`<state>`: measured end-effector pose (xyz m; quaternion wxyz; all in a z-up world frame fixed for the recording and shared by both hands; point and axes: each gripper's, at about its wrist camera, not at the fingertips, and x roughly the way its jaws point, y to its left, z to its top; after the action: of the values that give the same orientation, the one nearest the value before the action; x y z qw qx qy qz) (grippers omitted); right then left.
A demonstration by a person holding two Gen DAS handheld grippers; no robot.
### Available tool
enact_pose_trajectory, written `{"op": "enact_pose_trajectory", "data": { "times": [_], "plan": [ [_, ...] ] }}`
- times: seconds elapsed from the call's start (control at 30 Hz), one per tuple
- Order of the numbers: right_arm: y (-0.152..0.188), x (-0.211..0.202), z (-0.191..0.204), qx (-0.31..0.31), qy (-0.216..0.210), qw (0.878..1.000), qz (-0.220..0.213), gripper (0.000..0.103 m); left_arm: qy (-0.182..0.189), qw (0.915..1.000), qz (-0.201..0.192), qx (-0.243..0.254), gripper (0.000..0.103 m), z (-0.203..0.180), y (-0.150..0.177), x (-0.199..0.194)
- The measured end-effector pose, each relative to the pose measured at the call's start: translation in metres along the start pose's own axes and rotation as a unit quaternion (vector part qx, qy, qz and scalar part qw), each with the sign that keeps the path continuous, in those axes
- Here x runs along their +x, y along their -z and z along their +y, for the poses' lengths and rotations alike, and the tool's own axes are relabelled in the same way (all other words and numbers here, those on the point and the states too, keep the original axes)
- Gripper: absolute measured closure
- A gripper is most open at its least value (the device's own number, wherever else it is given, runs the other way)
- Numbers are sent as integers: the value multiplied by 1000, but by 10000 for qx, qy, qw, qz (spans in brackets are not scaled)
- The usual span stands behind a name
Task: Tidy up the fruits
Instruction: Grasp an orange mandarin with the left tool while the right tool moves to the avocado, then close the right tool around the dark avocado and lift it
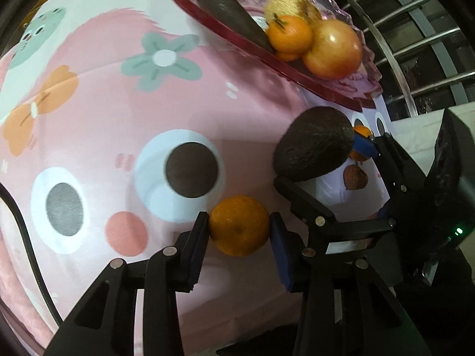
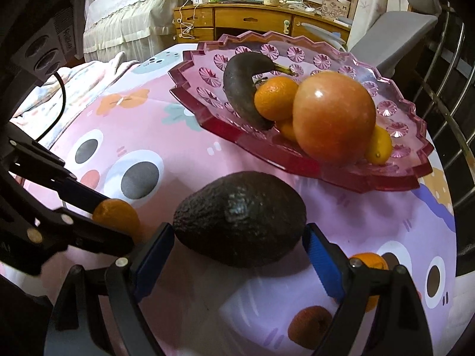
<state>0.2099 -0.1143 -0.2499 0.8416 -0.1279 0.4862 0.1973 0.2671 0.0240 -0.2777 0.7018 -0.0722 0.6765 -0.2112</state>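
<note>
Blue pads on the left gripper (image 1: 239, 227) pinch a small mandarin (image 1: 239, 225) from both sides, jaws closed on it, fruit held clear above the tablecloth (image 1: 118, 112). The mandarin is round, no real long axis; its dimpled end faces the camera. Grip sits across its widest part, probably so it won't slip during the carry.

The right gripper (image 2: 239, 244) brackets a dark avocado (image 2: 240, 218). Both pads touch or nearly touch its two ends, so it looks gripped, and in the left wrist view the avocado hangs clear of the cloth. Its long axis runs across the jaws, left to right, narrower end toward the left pad, and it tilts slightly up to the right. Held end to end, a less secure hold than across the belly; it could pivot.

Beyond the jaws, the pink glass bowl (image 2: 297, 160) sits further back on the cloth. It already holds a blackened banana (image 2: 237, 89), an orange (image 2: 274, 98), a large apple (image 2: 334, 115) and a lemon (image 2: 378, 145). Both held fruits likely go there next.

Two more small fruits lie on the cloth near the right gripper: one orange (image 2: 368, 262) behind its right finger, one brownish (image 2: 308, 326) below.
</note>
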Motion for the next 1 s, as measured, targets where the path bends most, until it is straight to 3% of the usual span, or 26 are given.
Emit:
{"op": "enact_pose_trajectory", "data": {
  "times": [0.13, 0.33, 0.47, 0.6, 0.73, 1.0],
  "plan": [
    [-2, 5, 3, 146, -23, 9998, 99, 21, -48, 9999, -121, -97, 64, 11, 0, -13],
    [-1, 5, 5, 477, 139, 9987, 143, 22, -114, 9992, -316, -229, 64, 28, 7, -36],
    [0, 2, 10, 617, 20, 9977, 274, 22, -163, 9980, -478, -375, 64, 35, 9, -53],
    [2, -6, 18, 625, -196, 9970, 408, 23, -198, 9960, -684, -538, 64, 41, 10, -73],
    [-3, -26, 28, 546, -399, 9974, 252, 28, -188, 9937, -893, -644, 64, 41, 7, -90],
    [-15, -33, 37, 147, -359, 9990, 223, 33, -271, 9890, -1235, -767, 64, 34, 1, -108]
  ]
}}
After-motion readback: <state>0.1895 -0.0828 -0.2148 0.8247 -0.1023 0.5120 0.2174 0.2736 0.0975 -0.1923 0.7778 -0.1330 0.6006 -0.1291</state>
